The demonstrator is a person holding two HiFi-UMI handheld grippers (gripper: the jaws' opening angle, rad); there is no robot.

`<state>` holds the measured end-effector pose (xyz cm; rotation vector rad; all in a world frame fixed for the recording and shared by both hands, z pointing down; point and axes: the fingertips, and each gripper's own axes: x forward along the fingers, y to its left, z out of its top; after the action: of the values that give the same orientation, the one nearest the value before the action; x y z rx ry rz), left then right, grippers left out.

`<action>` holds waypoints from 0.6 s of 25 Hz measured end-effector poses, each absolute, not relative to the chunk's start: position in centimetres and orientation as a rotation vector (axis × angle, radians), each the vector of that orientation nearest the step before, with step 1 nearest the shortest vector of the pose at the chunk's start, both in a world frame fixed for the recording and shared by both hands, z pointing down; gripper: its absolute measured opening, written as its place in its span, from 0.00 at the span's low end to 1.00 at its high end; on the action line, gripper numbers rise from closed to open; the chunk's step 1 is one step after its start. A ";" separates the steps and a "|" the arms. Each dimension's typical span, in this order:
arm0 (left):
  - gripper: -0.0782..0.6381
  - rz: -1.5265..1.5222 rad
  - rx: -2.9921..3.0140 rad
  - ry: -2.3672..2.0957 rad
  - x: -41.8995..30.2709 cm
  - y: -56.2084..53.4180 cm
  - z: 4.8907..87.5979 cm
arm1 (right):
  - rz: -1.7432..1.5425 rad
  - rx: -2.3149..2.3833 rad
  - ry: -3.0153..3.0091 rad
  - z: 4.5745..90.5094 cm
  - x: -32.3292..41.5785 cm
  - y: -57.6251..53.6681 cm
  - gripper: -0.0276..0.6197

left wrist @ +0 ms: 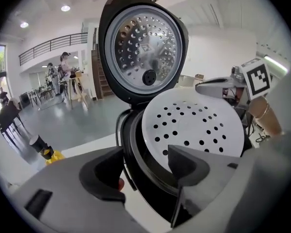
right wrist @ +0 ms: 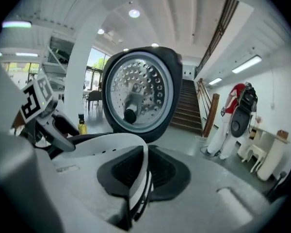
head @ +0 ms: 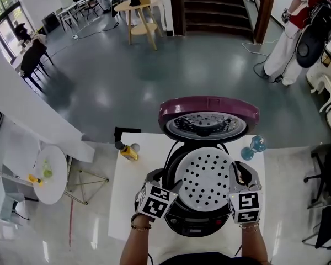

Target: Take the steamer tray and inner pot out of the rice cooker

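Observation:
The rice cooker [head: 201, 225] stands on a white table [head: 126, 203] with its purple lid [head: 208, 112] swung up. The white perforated steamer tray [head: 205, 179] sits tilted over the opening, its right side raised. My right gripper [head: 243, 175] is shut on the tray's right rim, and that white rim [right wrist: 111, 143] runs down between the pads [right wrist: 140, 171]. My left gripper [head: 158, 176] is at the cooker's left side. Its jaws [left wrist: 145, 171] stand apart, straddling the cooker's dark rim [left wrist: 136, 154], with the tray [left wrist: 194, 125] just beyond. The inner pot is mostly hidden under the tray.
A yellow and black bottle [head: 128, 149] lies at the table's far left corner, and two bluish glass pieces [head: 254, 146] sit at its far right. A round white side table [head: 49, 173] stands lower left. A person [head: 298, 32] stands far off at the back right.

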<state>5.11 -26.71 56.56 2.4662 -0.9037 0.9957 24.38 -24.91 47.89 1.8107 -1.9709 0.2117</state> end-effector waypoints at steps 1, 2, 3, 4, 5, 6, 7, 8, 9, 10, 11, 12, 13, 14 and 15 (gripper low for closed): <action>0.50 1.002 2.474 -0.901 5.1 -26.5 56.6 | 0.248 1.837 -1.993 47.8 24.7 -24.7 0.09; 0.50 0.996 2.478 -0.893 5.1 -26.3 56.6 | 0.282 1.865 -2.015 47.7 25.0 -24.5 0.09; 0.50 0.975 2.477 -0.879 5.1 -26.2 56.3 | 0.318 1.893 -2.036 47.6 25.2 -24.4 0.09; 0.50 0.937 2.474 -0.858 5.3 -26.2 55.8 | 0.354 1.921 -2.056 47.4 25.5 -24.3 0.09; 0.50 0.890 2.469 -0.830 5.5 -26.0 55.2 | 0.392 1.949 -2.074 47.2 25.8 -24.3 0.09; 0.50 0.845 2.463 -0.805 5.8 -25.9 54.7 | 0.428 1.975 -2.093 47.1 26.1 -24.3 0.09; 0.50 0.818 2.458 -0.793 6.0 -25.8 54.4 | 0.464 1.998 -2.113 47.0 26.4 -24.2 0.08; 0.50 0.813 2.455 -0.792 6.0 -25.8 54.4 | 0.505 2.021 -2.134 47.0 26.7 -24.1 0.08; 0.50 0.829 2.457 -0.797 6.0 -25.8 54.5 | 0.552 2.041 -2.159 46.9 27.0 -24.0 0.08; 0.50 0.854 2.463 -0.806 6.0 -25.7 54.7 | 0.602 2.058 -2.183 47.0 27.3 -23.8 0.08; 0.50 0.879 2.471 -0.814 6.0 -25.6 54.7 | 0.644 2.071 -2.204 47.0 27.5 -23.7 0.08; 0.50 0.893 2.481 -0.817 6.0 -25.5 54.6 | 0.669 2.082 -2.217 47.0 27.8 -23.5 0.08; 0.50 0.893 2.493 -0.812 6.2 -25.4 54.3 | 0.679 2.096 -2.223 47.0 28.0 -23.3 0.08; 0.50 0.880 2.505 -0.797 6.5 -25.2 53.9 | 0.679 2.113 -2.226 46.9 28.3 -23.1 0.08; 0.50 0.860 2.514 -0.774 6.9 -24.9 53.5 | 0.674 2.133 -2.228 46.8 28.6 -22.8 0.08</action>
<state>6.86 -24.90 53.49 2.5143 -0.7743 0.8602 28.59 -22.76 46.77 2.1328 -2.2275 0.6745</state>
